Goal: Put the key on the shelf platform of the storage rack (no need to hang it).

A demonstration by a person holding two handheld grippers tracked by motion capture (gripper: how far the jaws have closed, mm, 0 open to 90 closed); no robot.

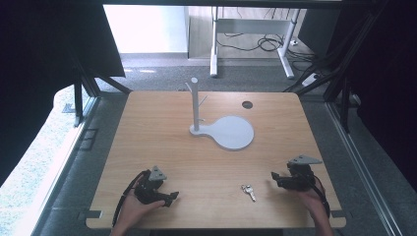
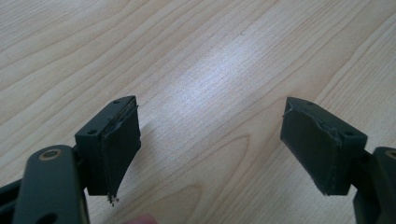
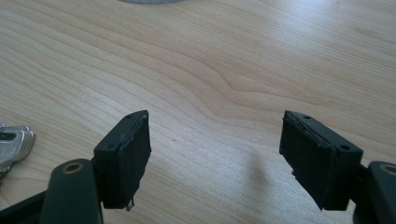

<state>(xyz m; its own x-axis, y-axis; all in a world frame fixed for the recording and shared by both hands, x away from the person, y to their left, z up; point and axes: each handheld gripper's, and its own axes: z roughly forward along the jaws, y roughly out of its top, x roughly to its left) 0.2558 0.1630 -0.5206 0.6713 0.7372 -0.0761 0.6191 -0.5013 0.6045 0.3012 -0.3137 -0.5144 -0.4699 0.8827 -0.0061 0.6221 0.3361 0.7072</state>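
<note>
Grey carpet and dark curtains ring a pale wooden counter [image 1: 162, 147], with white desk legs and loose cables on the floor beyond its far edge. At the counter's middle stands a white stand [image 1: 223, 129]: a round flat base with an upright post on its left side, short pegs branching near the top of the post.

Near the front edge, the left tool [image 1: 173, 196] rests low at the near left in a person's hand. In the left gripper view its jaws are spread wide, with bare wood grain between them. The right tool [image 1: 274, 178] sits at the near right, its jaws likewise spread and empty; it points left toward the keys.

Smallest is a small bunch of keys [image 1: 249, 191], lying flat on the counter near the front, between the two tools and closer to the right one. In the right gripper view the keys [image 3: 13, 142] lie at the left edge, just beside the left jaw but outside the gap.

By my judgement nothing is grasped yet; this is the approach. The next move calls for swinging the right tool left until the keys lie between its jaws, lowering to the wood, then closing on the thin metal, likely to hang it on a peg.
</note>
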